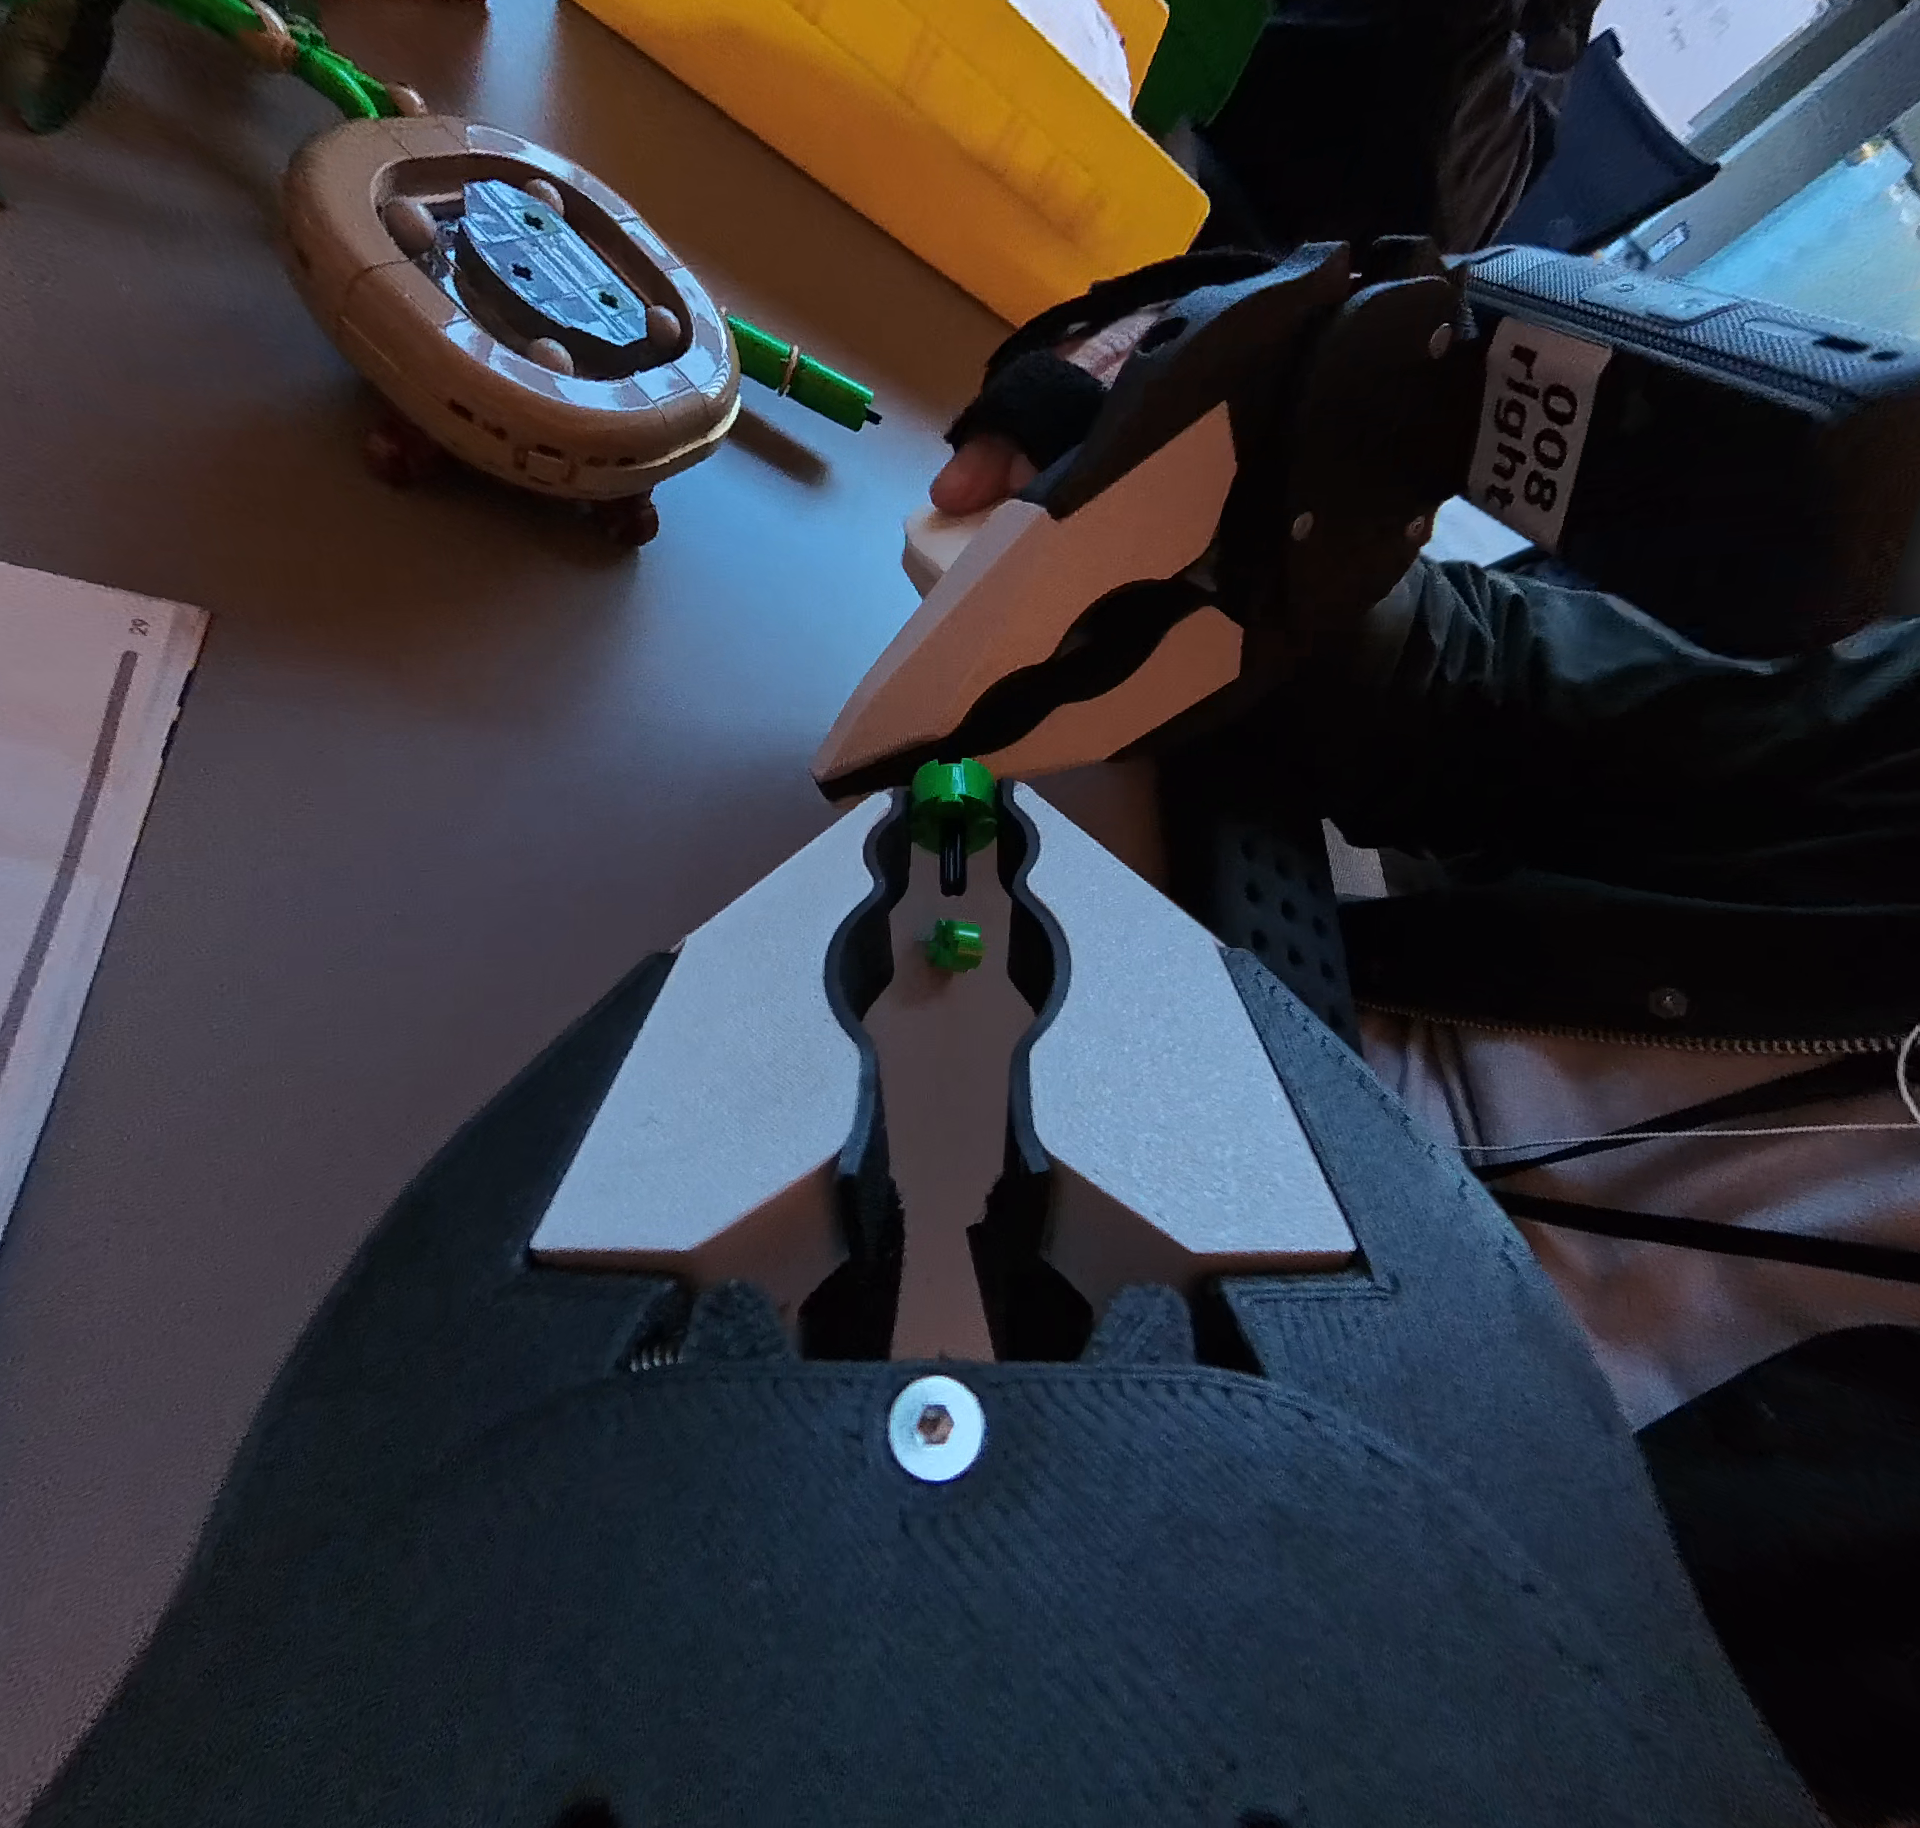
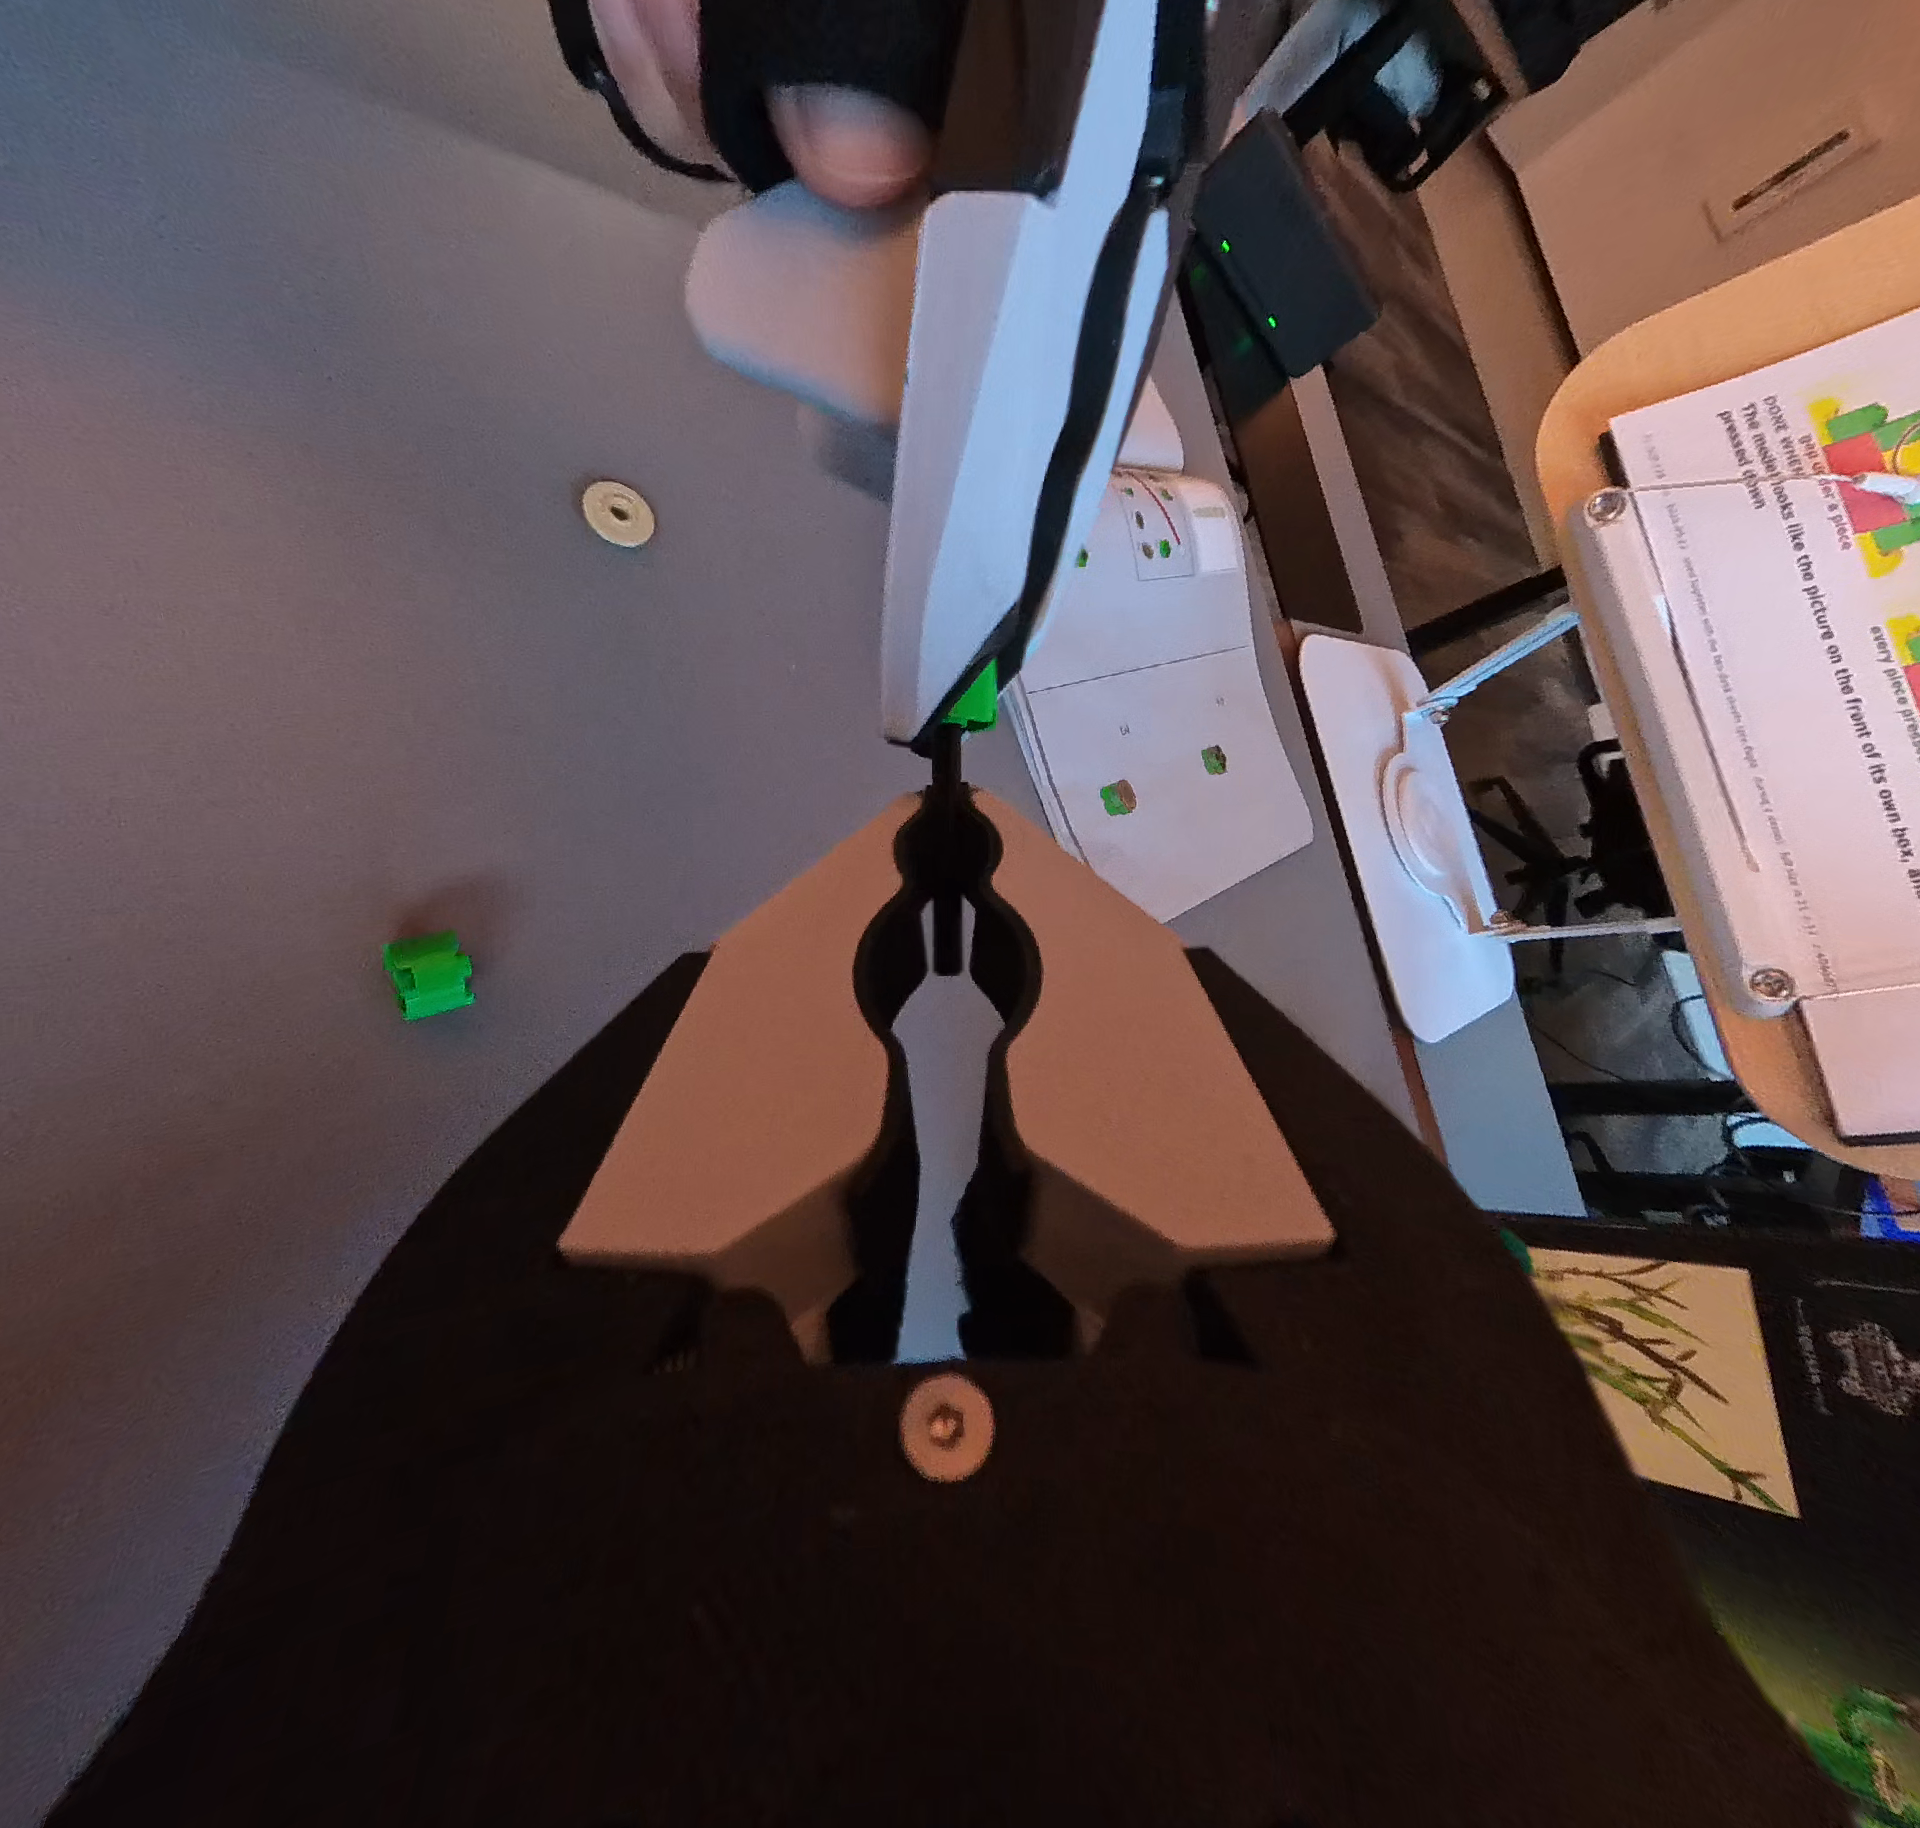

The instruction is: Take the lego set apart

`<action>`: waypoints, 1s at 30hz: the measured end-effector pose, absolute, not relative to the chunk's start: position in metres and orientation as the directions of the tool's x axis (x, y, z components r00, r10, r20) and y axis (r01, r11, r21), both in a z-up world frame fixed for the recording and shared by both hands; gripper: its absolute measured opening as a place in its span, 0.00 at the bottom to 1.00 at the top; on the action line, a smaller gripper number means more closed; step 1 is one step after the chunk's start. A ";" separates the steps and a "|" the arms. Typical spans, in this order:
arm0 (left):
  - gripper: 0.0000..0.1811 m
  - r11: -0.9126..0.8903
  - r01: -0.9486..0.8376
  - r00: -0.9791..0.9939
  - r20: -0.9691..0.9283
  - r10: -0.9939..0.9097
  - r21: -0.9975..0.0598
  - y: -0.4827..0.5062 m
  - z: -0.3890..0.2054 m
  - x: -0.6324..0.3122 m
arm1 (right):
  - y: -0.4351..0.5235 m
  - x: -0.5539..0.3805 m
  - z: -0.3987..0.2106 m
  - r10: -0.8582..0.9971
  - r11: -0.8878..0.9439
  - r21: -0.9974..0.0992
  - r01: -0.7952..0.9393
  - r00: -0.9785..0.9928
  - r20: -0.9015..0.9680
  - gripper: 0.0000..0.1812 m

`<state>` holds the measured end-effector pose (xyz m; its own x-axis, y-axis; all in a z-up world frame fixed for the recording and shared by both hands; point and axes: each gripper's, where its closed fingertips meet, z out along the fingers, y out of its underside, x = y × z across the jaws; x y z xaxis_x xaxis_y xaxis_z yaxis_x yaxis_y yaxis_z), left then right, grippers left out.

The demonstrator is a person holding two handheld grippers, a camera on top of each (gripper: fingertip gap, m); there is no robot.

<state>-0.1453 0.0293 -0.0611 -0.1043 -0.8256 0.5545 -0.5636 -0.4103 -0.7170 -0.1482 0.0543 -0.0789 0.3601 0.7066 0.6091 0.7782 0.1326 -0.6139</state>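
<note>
Standing behind the tan oval model [image 1: 509, 344], a yellow bin [image 1: 883, 85].

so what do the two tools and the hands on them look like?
Both tools, left and right, match: black 3D-printed bodies, pale wedge-shaped fingers with wavy black inner pads, a silver hex screw at centre. The right tool carries a white label. The hands wear black fingerless gloves, with a dark jacket sleeve.

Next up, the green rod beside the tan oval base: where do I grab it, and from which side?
Grip the green rod on its thick barrel, jaws across its width, coming from above near its free end. The thin black tip looks too slim to hold, and the tan base crowds its other end.
</note>
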 end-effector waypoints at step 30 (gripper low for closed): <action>0.08 -0.485 -0.441 -0.167 0.600 -0.782 -0.755 0.029 -0.041 -0.131 | 0.055 -0.140 -0.063 0.665 0.195 -0.643 0.741 0.381 0.642 0.00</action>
